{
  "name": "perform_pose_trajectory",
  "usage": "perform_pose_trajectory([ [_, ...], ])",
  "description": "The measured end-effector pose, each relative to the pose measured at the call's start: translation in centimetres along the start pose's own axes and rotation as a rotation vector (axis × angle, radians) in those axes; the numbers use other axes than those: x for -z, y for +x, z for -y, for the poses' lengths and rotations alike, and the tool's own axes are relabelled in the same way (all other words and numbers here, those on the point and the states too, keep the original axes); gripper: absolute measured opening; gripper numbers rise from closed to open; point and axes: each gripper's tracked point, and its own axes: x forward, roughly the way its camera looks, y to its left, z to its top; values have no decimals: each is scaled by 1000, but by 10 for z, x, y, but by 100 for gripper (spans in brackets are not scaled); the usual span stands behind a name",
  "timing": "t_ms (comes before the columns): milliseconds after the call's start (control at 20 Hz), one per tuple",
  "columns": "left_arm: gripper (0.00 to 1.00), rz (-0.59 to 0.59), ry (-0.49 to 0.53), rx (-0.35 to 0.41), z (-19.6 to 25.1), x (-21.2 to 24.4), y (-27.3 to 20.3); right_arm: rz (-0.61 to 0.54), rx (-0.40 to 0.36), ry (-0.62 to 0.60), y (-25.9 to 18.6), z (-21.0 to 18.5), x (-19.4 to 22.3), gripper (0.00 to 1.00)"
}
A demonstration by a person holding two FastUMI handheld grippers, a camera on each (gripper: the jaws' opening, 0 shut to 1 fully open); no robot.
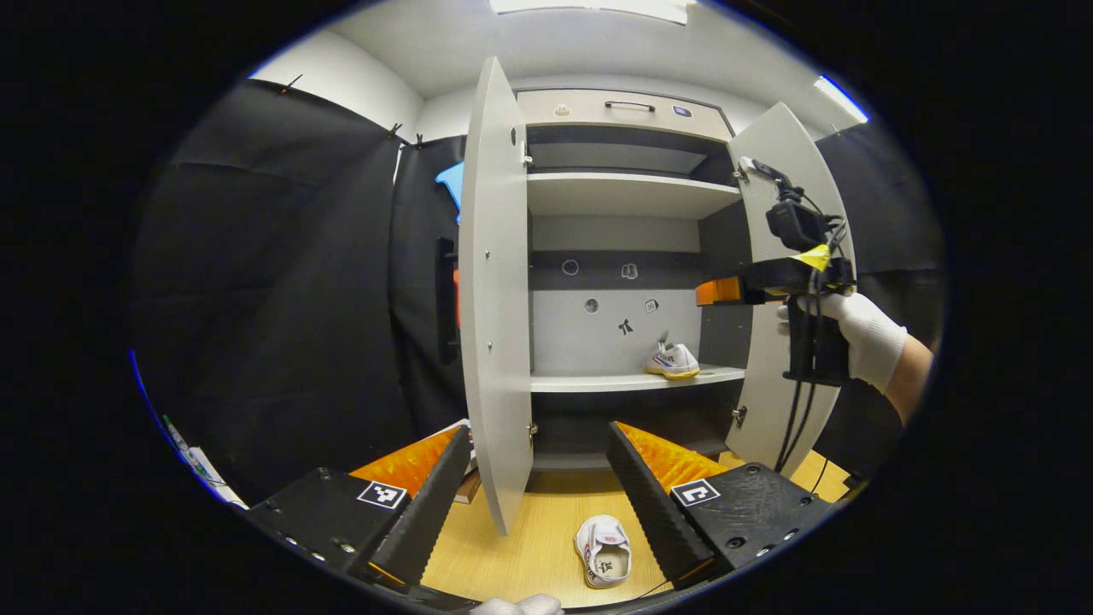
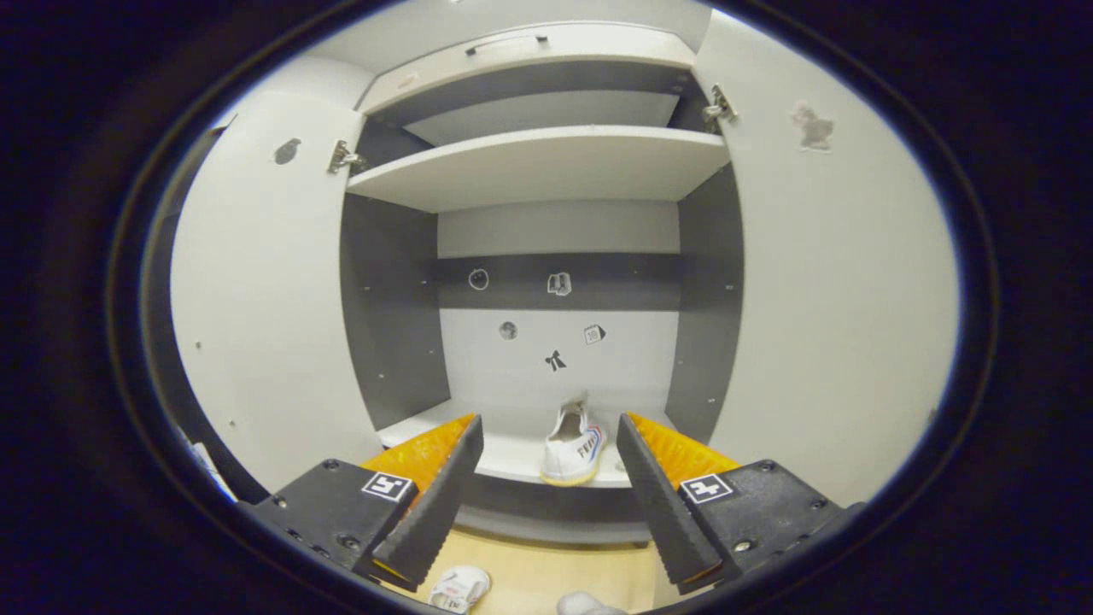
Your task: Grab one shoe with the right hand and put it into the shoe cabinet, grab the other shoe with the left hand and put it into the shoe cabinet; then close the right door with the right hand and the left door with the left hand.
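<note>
- Shoe cabinet [image 1: 628, 192] standing with both doors swung wide: left door [image 1: 495, 290] edge-on in the left gripper view, right door [image 1: 773, 282] angled outward behind the gloved hand [image 1: 862, 329].
- One white sneaker [image 1: 673, 360] with coloured side stripes and a yellowish sole resting on the middle shelf [image 1: 598, 382], toward the right end, near the grey back panel with its small stickers [image 1: 626, 325].
- Same sneaker in the right gripper view seen heel-on, upright on that shelf, framed between the two fingers yet well beyond them, untouched.
- Second white shoe [image 1: 604, 551] lying on the wooden floor [image 1: 512, 547] in front of the cabinet, just beside the inner edge of one left finger, not gripped.
- Left gripper [image 1: 538, 504] held low over the floor, fingers spread wide, nothing between them.
- Right gripper [image 2: 551, 491] raised before the open cabinet, fingers spread apart, empty.
- In the left gripper view, right gripper carried by the gloved hand, level with the gap between upper and middle shelves, cables hanging below.
</note>
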Motion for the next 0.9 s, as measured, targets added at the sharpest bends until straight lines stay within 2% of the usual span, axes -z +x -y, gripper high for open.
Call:
perform_pose_trajectory([
  [100, 96, 6, 12, 27, 6, -3, 2, 27, 7, -7, -36, 1, 14, 99],
  [250, 96, 29, 33, 61, 14, -11, 6, 75, 30, -29, -82, 6, 35, 99],
  [600, 96, 31, 56, 151, 41, 0, 10, 8, 55, -21, -149, 3, 100, 99],
  [700, 100, 9, 63, 167, 46, 19, 15, -9, 72, 4, -155, 7, 103, 100],
  [750, 96, -13, 67, 179, 50, 35, 16, -13, 83, 12, -158, 11, 104, 99],
  [900, 96, -130, 71, 212, 62, 106, 21, -37, 130, 0, -165, 28, 110, 99],
])
